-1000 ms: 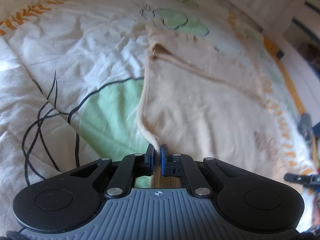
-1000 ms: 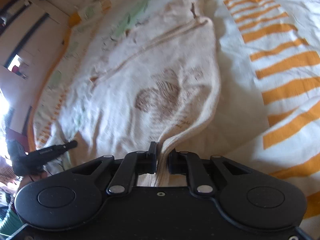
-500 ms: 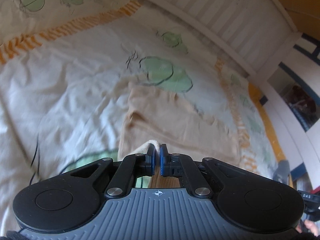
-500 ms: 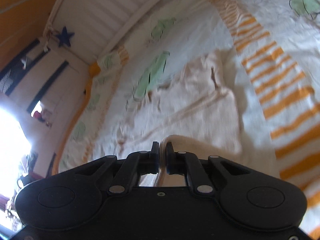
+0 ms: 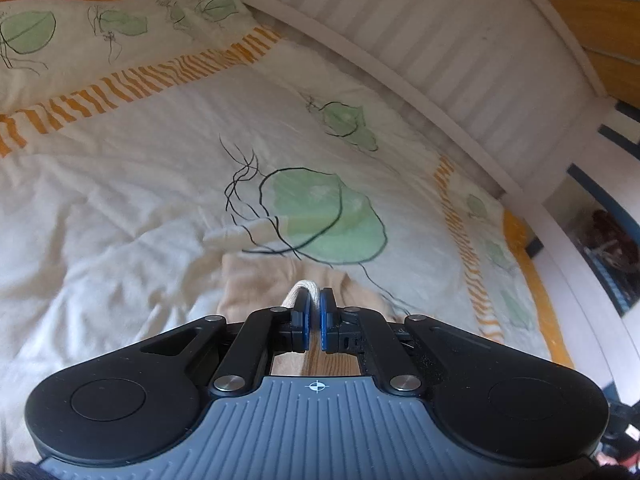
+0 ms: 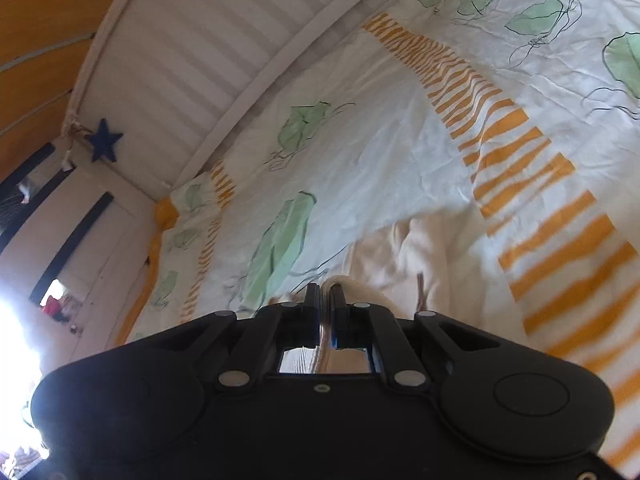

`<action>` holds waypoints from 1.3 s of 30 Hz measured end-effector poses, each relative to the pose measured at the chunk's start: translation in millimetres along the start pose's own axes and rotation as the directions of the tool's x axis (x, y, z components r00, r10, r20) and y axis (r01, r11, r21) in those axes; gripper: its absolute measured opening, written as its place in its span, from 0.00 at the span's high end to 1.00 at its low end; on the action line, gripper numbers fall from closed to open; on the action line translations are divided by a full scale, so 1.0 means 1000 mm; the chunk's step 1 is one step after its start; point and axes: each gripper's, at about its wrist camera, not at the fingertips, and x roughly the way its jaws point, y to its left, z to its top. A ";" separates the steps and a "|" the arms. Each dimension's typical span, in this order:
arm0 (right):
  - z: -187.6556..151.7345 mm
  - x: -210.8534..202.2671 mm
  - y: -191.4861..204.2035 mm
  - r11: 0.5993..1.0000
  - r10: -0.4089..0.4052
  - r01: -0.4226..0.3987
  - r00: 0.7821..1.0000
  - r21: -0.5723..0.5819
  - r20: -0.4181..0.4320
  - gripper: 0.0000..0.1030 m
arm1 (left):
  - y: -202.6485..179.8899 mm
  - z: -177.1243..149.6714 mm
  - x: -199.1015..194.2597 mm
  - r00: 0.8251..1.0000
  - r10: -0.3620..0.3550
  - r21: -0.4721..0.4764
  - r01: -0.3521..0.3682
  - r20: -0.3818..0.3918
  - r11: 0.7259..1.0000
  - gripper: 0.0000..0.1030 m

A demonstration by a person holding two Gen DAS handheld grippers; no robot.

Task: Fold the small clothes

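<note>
A small cream garment [image 5: 256, 284] lies on the bed's printed duvet [image 5: 160, 184]. My left gripper [image 5: 315, 300] is shut on the garment's ribbed hem, which loops up between the blue pads. In the right wrist view the same garment [image 6: 448, 264] spreads ahead and to the right. My right gripper [image 6: 325, 294] is shut on another part of its ribbed hem. Both grippers hold the hem lifted over the rest of the garment. Most of the cloth is hidden under the gripper bodies.
The duvet has green leaf prints and orange striped bands [image 6: 520, 152]. A white slatted bed rail [image 5: 460, 40] runs along the far side, and it also shows in the right wrist view [image 6: 192, 52]. A blue star [image 6: 104, 140] hangs at its corner.
Both grippers have carried the hem forward over the garment towards the far bed rail. Far less of the garment shows ahead of them now. Both stayed shut.
</note>
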 end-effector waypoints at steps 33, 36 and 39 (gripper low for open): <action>0.021 0.051 -0.035 0.962 -0.263 0.270 0.958 -0.050 0.112 0.25 | 0.003 -0.006 0.038 0.986 0.166 0.194 -0.165 0.013 0.967 0.54; 0.014 0.036 -0.023 0.952 -0.271 0.283 0.956 -0.116 0.113 0.17 | -0.021 -0.020 0.025 0.989 0.146 0.312 -0.143 0.014 0.939 0.43; -0.002 0.027 -0.006 0.933 -0.275 0.288 0.957 -0.216 0.091 0.09 | -0.046 -0.043 0.018 0.994 0.110 0.425 -0.098 -0.002 0.900 0.39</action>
